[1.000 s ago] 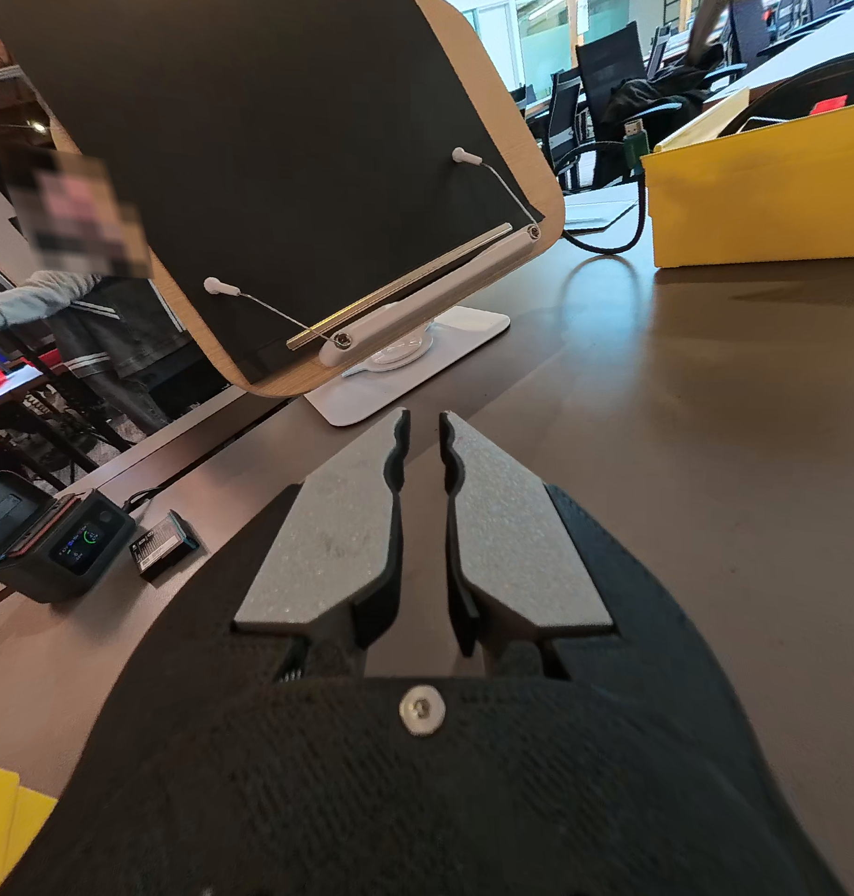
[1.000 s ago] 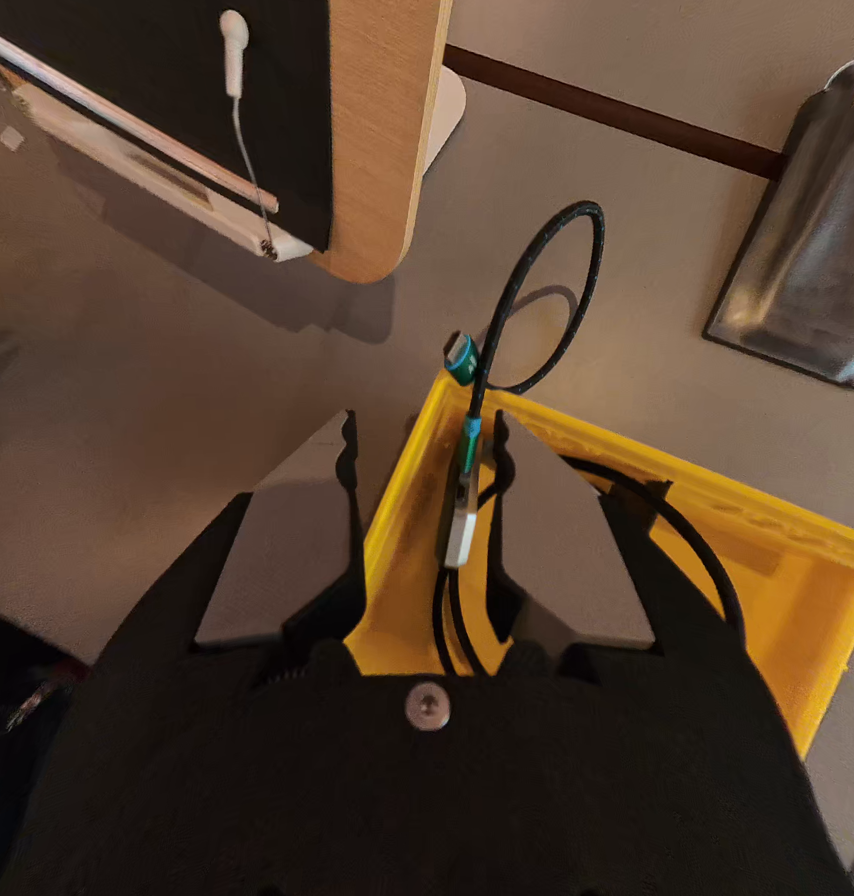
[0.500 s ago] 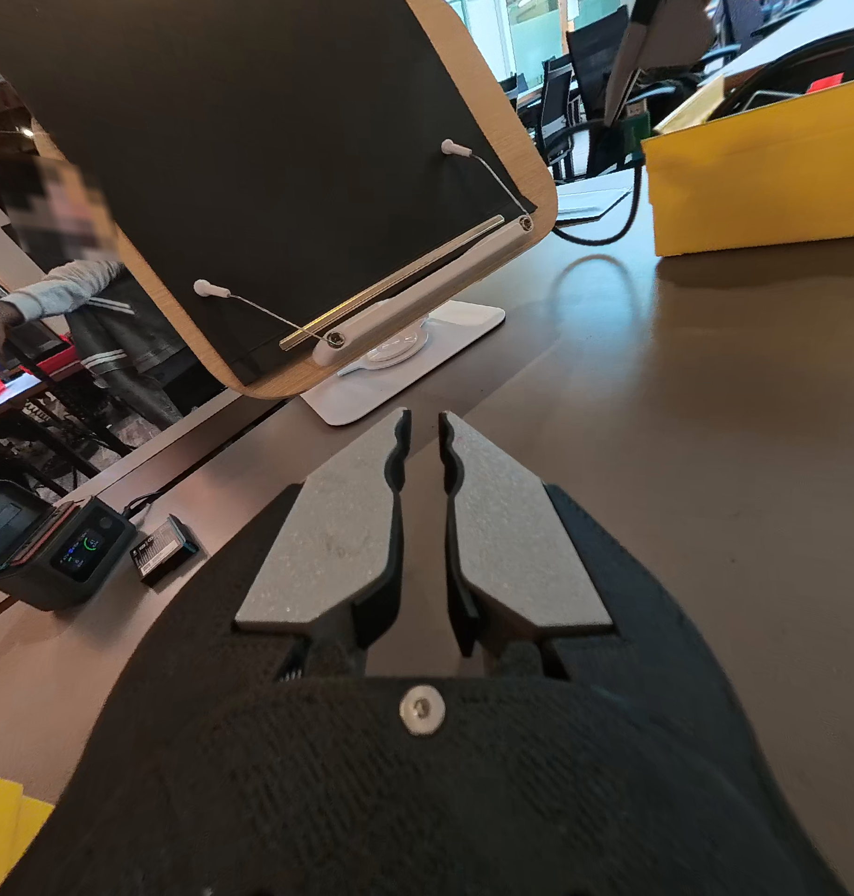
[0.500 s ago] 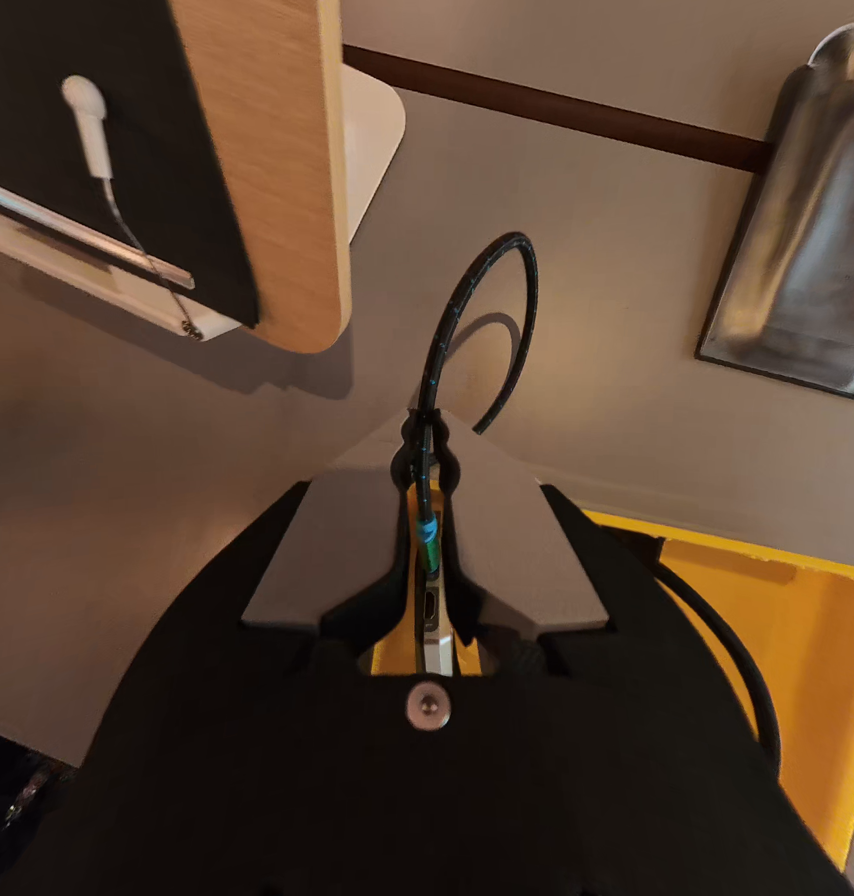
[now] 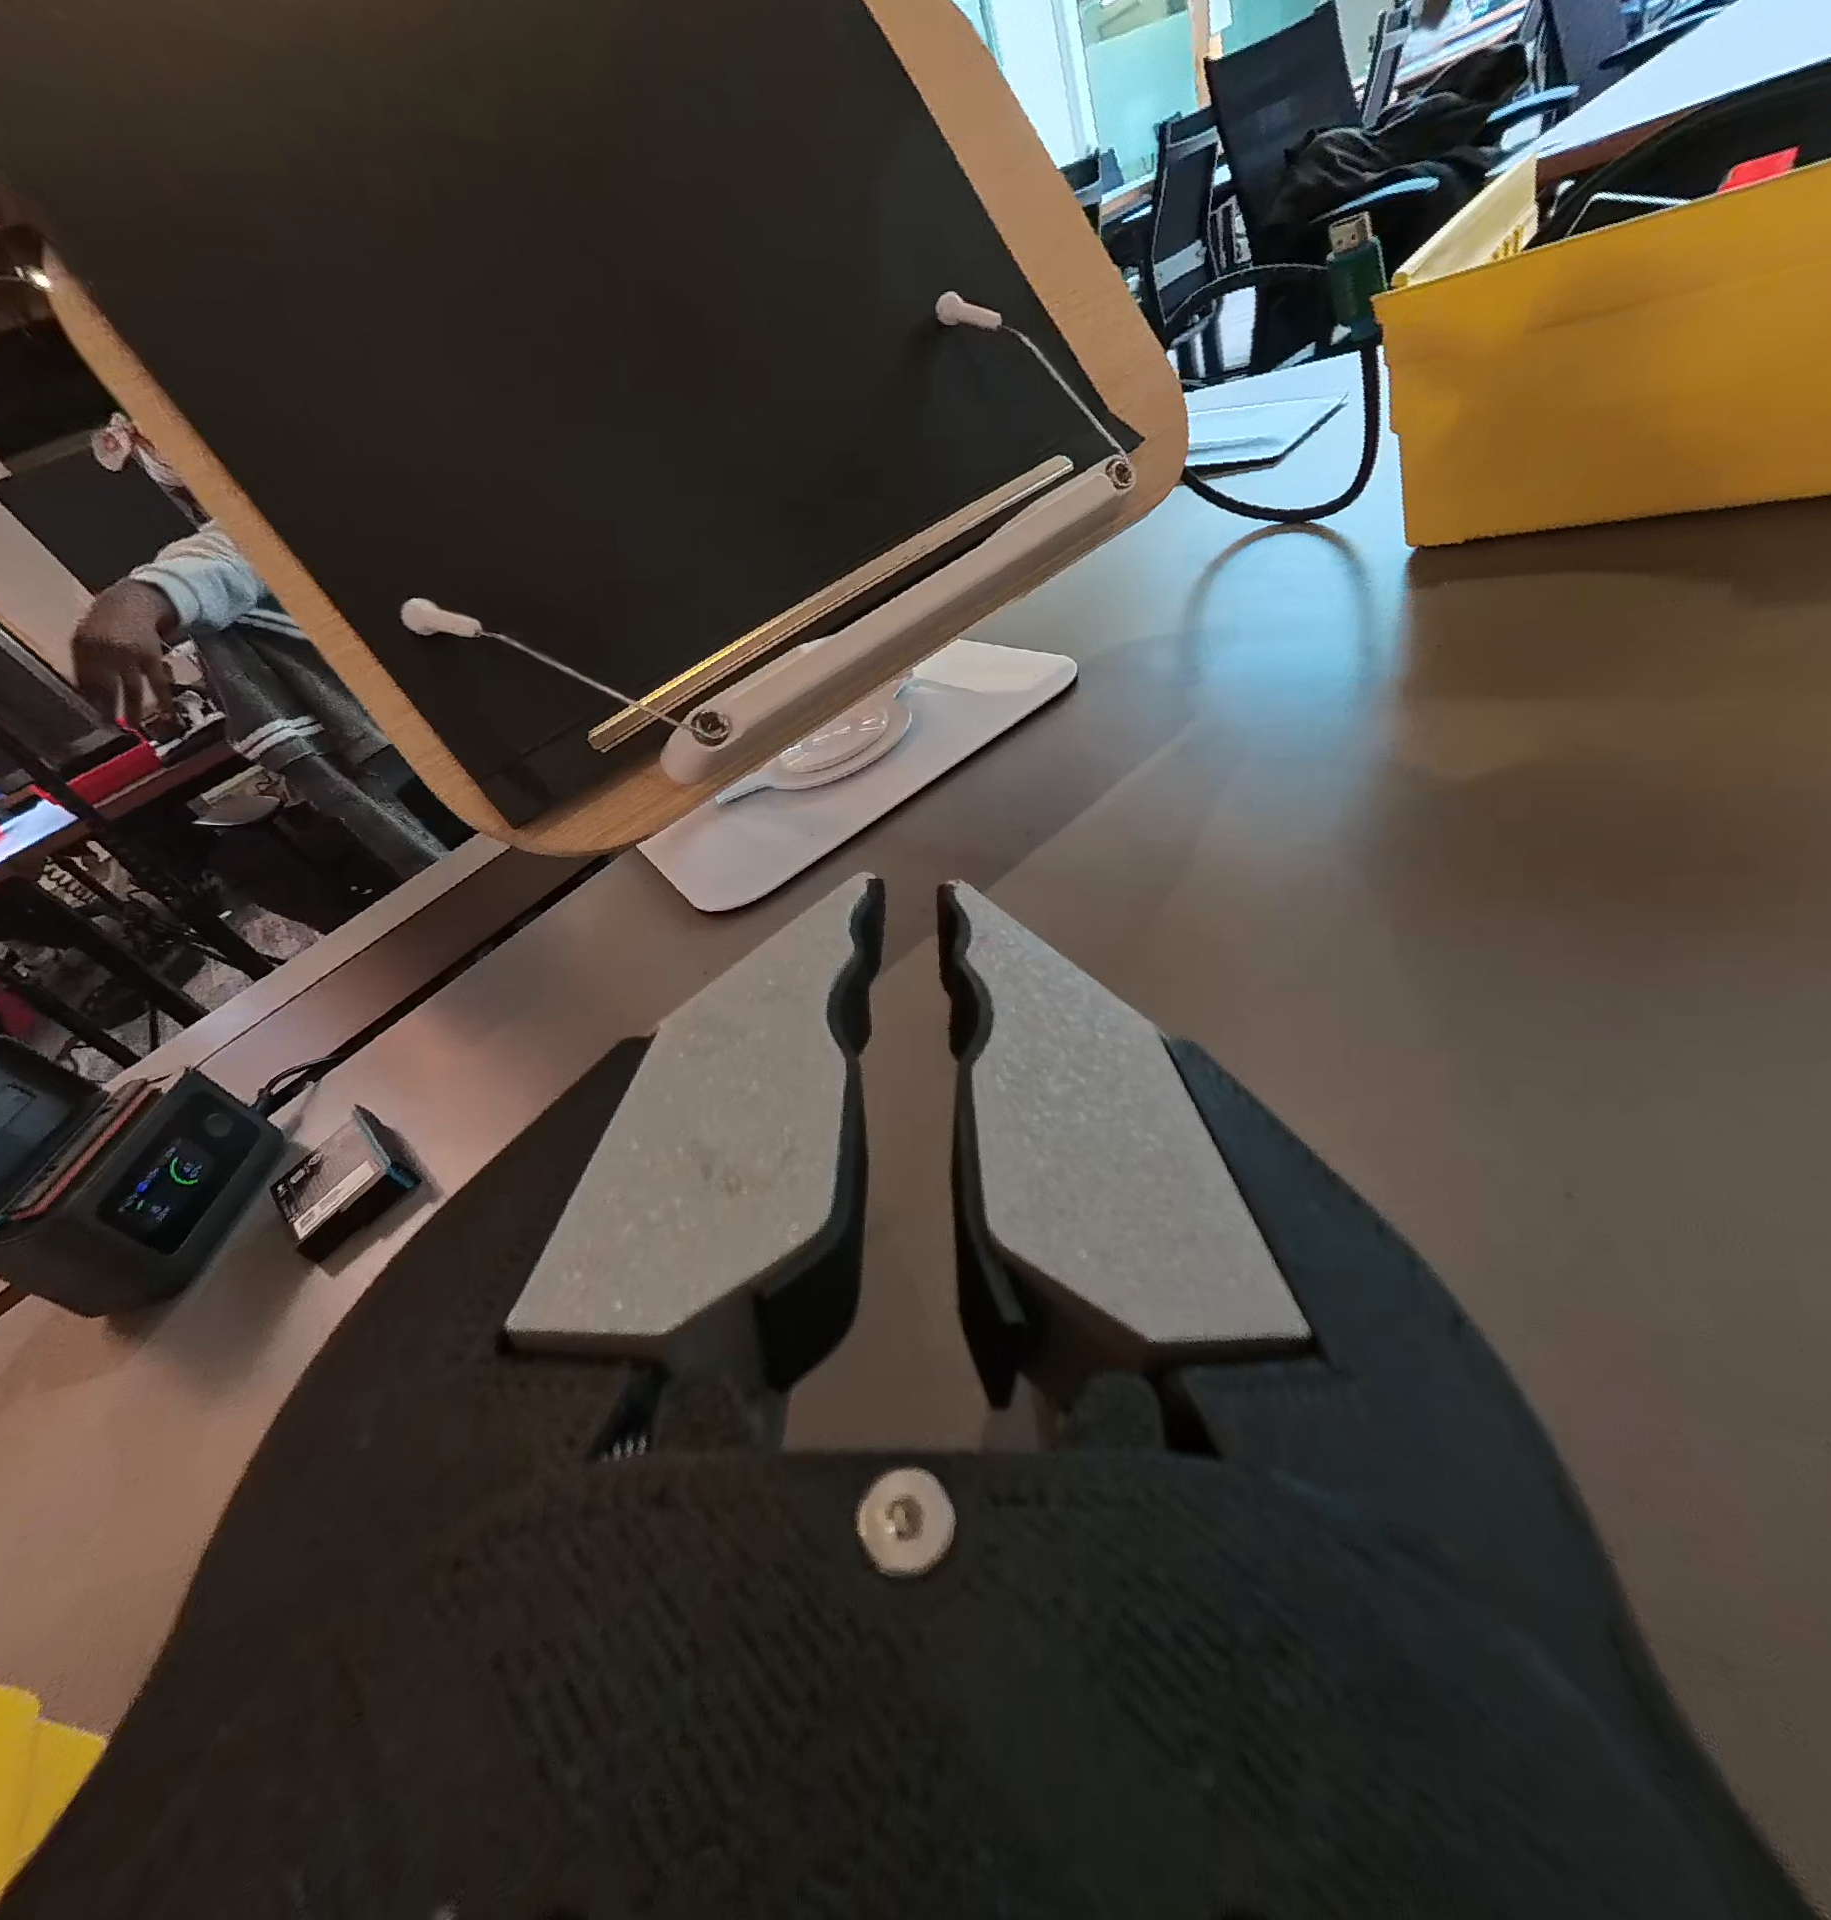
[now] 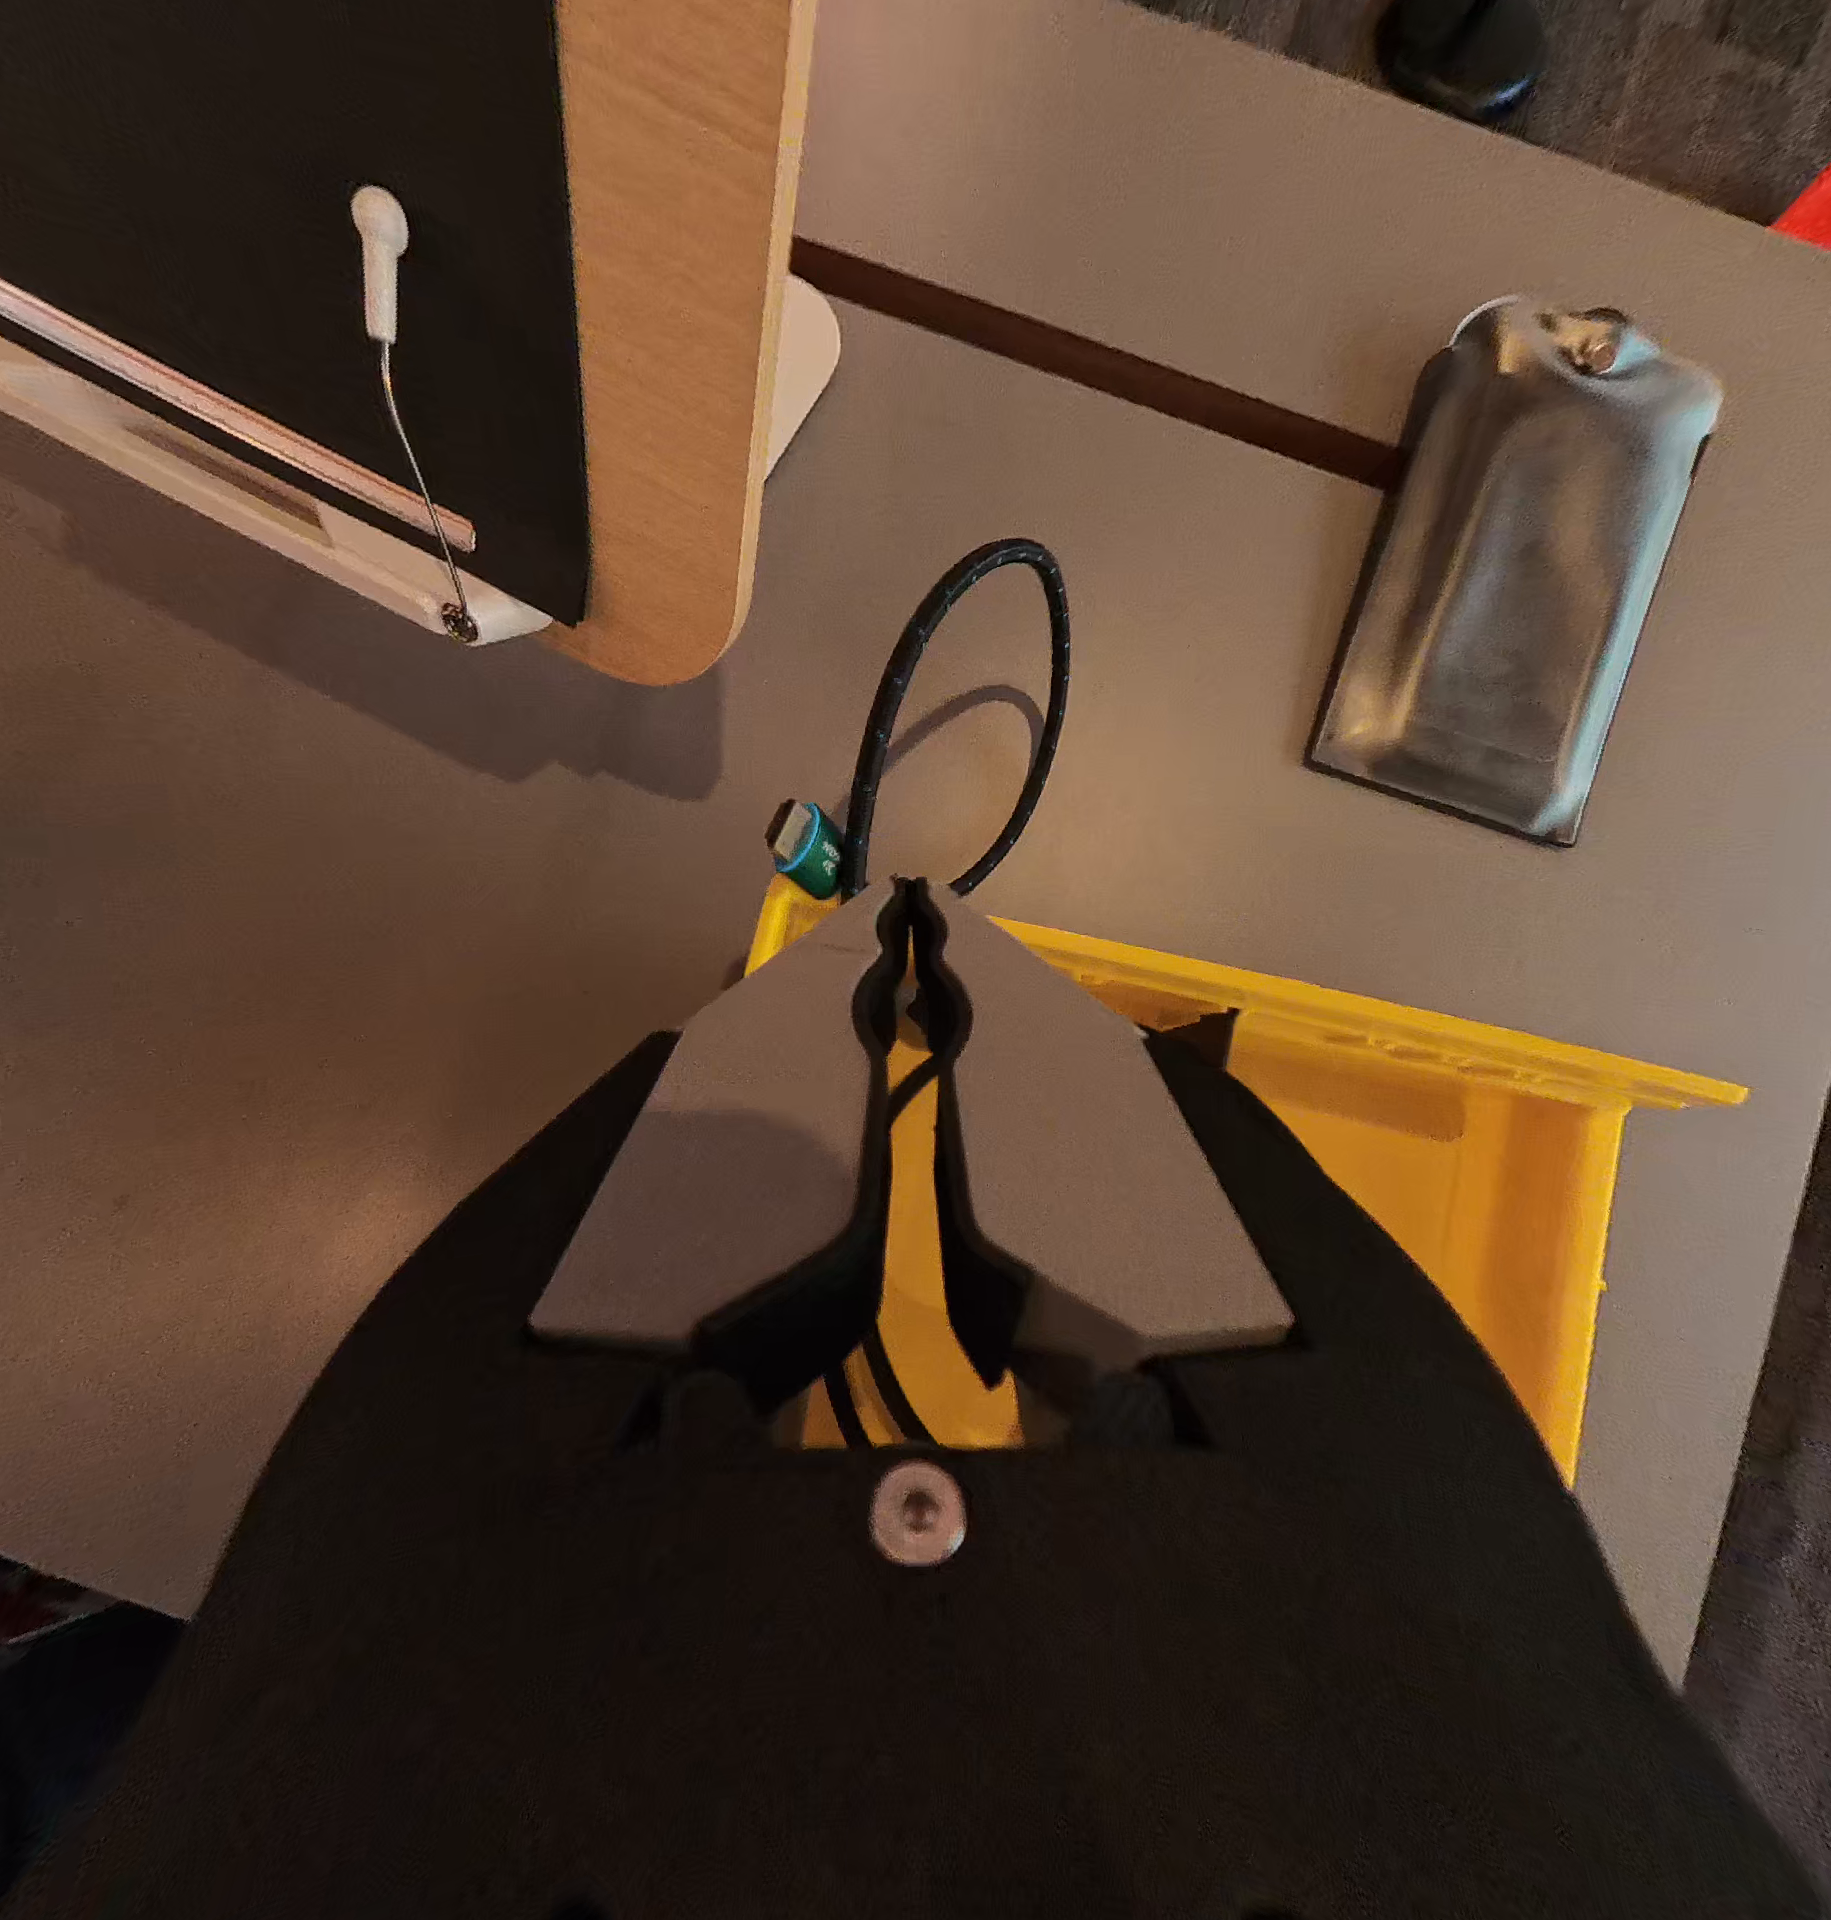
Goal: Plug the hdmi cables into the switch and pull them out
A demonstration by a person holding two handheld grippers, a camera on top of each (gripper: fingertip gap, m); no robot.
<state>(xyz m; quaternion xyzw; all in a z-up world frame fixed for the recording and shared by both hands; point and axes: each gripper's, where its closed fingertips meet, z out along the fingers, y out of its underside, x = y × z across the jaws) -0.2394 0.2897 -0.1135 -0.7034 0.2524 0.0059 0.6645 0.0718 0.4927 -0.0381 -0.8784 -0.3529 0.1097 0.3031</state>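
My right gripper (image 6: pixel 906 894) hovers over the near corner of a yellow box (image 6: pixel 1410 1049) with its jaws shut tip to tip. A black braided HDMI cable (image 6: pixel 1046 665) loops out of the box onto the table just past the tips. A green HDMI plug (image 6: pixel 809 847) sticks up at the box corner, left of the tips. Black cables show in the gap behind the tips; I cannot tell if any is pinched. My left gripper (image 5: pixel 911 904) is low over the brown table, nearly closed and empty. It faces the plug (image 5: pixel 1352 260) and the cable loop (image 5: pixel 1295 504) far off.
A wood-edged black book stand (image 5: pixel 578 364) on a white base (image 5: pixel 859 810) stands ahead of the left gripper; it also shows in the right wrist view (image 6: pixel 672 343). A shiny metal plate (image 6: pixel 1513 582) lies right of the cable. A small screen device (image 5: pixel 163 1174) and a battery (image 5: pixel 345 1184) sit at left. Tip to tip, the grippers are about 40 centimeters apart. To the green HDMI plug (image 6: pixel 809 847): right tips about 7 centimeters, left tips about 35 centimeters.
The right gripper closed around the cable by the silver-and-green plug, then rose and pulled back; that plug no longer shows between its fingers. The left gripper shifted slightly.
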